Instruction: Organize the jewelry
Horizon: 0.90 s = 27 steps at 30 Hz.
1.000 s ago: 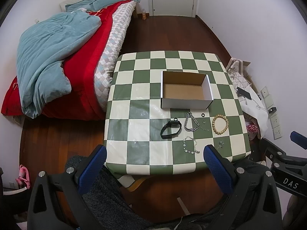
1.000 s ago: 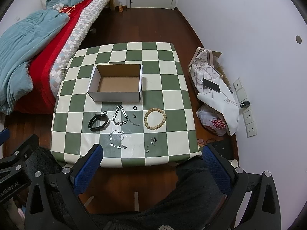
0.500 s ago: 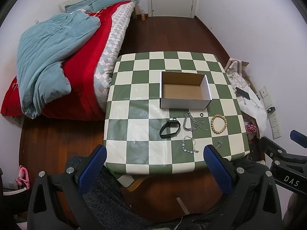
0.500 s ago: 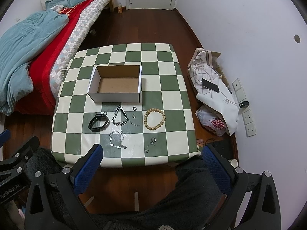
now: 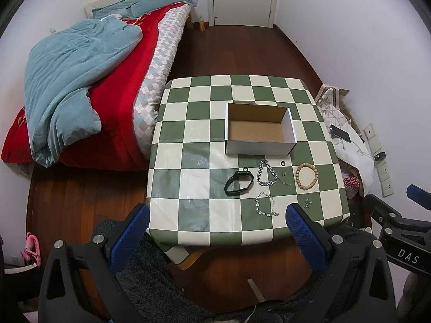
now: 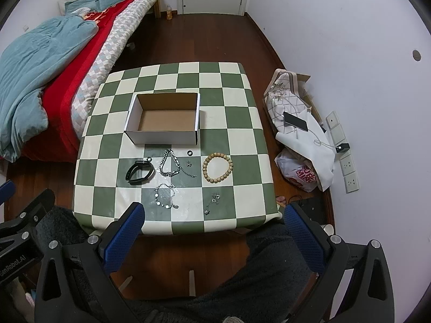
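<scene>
An empty white cardboard box (image 5: 258, 128) (image 6: 164, 119) stands mid-table on the green-and-white checked table (image 5: 194, 148) (image 6: 242, 123). In front of it lie a black band (image 5: 239, 183) (image 6: 140, 173), a thick silver chain (image 5: 265, 173) (image 6: 169, 162), a small black ring (image 5: 283, 163) (image 6: 190, 153), a wooden bead bracelet (image 5: 307, 176) (image 6: 217, 168), a thin silver bracelet (image 5: 265, 207) (image 6: 164, 196) and small earrings (image 5: 307, 203) (image 6: 212, 202). My left gripper (image 5: 215, 231) and right gripper (image 6: 212, 231) hang open above the table's near edge, holding nothing.
A bed with red and teal bedding (image 5: 80, 86) runs along the table's left side. Bags, a phone and cables (image 6: 299, 129) lie on the floor by the right wall. A person's dark fleecy legs (image 6: 269, 269) are below the grippers.
Both views have drifted slightly back from the table. The jewelry and box have not moved, and both grippers stay open.
</scene>
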Available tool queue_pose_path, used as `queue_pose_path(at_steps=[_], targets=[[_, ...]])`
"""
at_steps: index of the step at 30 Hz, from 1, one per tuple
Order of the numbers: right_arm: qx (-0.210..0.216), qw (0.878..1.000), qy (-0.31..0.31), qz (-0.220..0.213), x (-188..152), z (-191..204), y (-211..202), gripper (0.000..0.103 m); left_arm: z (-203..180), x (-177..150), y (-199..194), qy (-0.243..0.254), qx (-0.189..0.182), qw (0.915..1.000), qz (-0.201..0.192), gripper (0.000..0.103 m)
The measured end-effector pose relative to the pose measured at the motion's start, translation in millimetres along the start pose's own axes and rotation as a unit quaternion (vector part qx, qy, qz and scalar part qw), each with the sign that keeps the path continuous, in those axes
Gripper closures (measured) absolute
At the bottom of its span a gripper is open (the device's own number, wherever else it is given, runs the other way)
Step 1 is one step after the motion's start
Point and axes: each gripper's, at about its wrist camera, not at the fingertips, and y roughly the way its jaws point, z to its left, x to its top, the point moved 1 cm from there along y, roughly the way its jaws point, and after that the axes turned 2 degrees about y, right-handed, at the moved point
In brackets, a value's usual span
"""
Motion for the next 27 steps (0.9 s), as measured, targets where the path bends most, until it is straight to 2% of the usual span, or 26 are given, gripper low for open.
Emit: queue_pose_path(at_steps=[13, 17, 21, 23, 25, 27], targets=[[0.012, 1.000, 0.017, -0.004, 0.6, -3.9, 3.2, 0.000, 2.8, -0.2, -2.0, 0.002, 0.003, 1.0000, -0.007, 0.000], [0.010, 0.999, 0.044, -0.015, 4.8, -14.8, 22.1, 0.000, 8.9, 3.5, 15.2, 0.004, 0.043, 0.9986, -0.030, 0.000], [-0.011, 0.997, 0.075, -0.017, 6.9, -34.7, 60.7, 0.000, 17.4, 5.4, 52.7, 0.006, 0.098, 0.9942, -0.044, 0.000], [-0.008, 0.996, 0.086, -0.008, 6.0, -43.7, 85.8, 0.003, 17.1, 5.3, 79.0, 0.018, 0.125, 0.9909, -0.044, 0.000], [-0.012, 0.995, 0.095, 0.007, 4.3, -52.6, 113.1, 0.014, 15.9, 4.7, 105.2, 0.034, 0.143, 0.9885, -0.035, 0.000], [-0.009, 0.994, 0.104, 0.017, 2.1, -60.0, 142.6, 0.020, 16.4, 3.8, 133.0, 0.046, 0.154, 0.9868, -0.018, 0.000]])
